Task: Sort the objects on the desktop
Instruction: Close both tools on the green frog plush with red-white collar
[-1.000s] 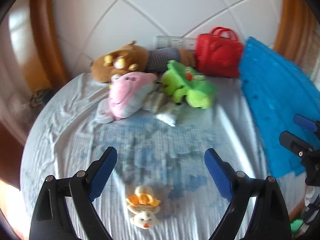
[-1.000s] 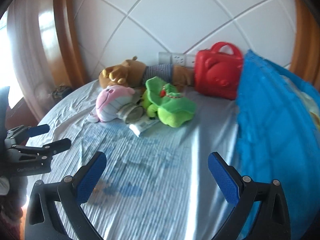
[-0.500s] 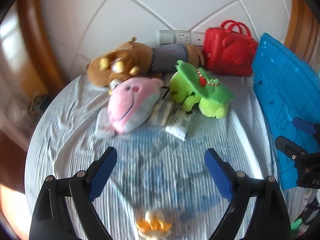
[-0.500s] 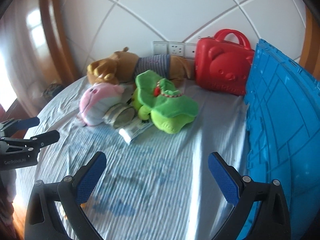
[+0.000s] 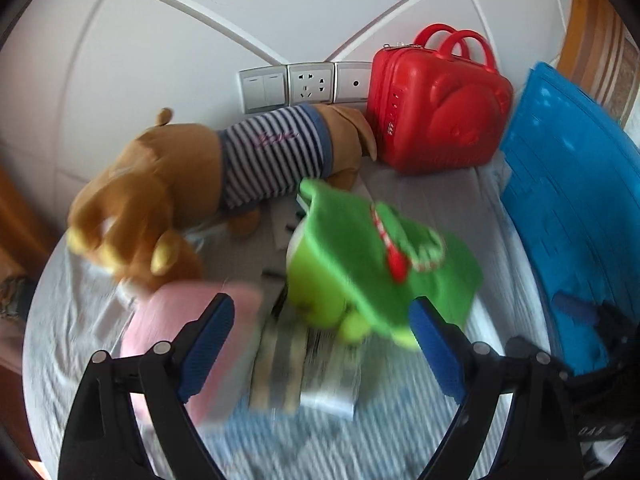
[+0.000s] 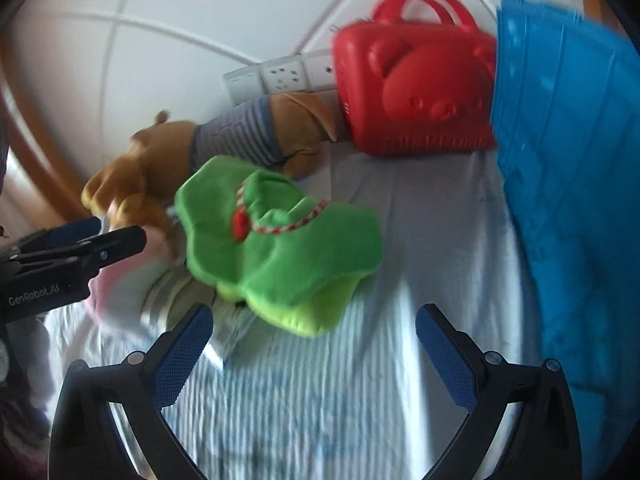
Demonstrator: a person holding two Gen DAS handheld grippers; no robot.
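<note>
Left tool [image 5: 320, 344]: jaws spread wide, gripping nothing; blue ribbed pads hanging over the pink plush [image 5: 168, 320] and flat packets [image 5: 308, 364].
Right tool [image 6: 314, 346]: jaws spread wide, empty, hovering above striped bed sheet [image 6: 420, 240], just in front of the green plush [image 6: 280, 248].
Green plush: soft fleece, lobed leaf-like cape, red-white cord and red bead; lying mid-bed.
Brown plush dog [image 5: 168, 184]: fuzzy, striped knit shirt; lying behind the green plush, against the wall.
Red case [image 5: 436, 108]: hard glossy plastic, embossed bear face, twin handles; standing behind-right of the green plush.
Blue crate [image 6: 568, 168]: ribbed plastic; right of the green plush.
Wall sockets [image 5: 306, 84]: behind the dog.
</note>
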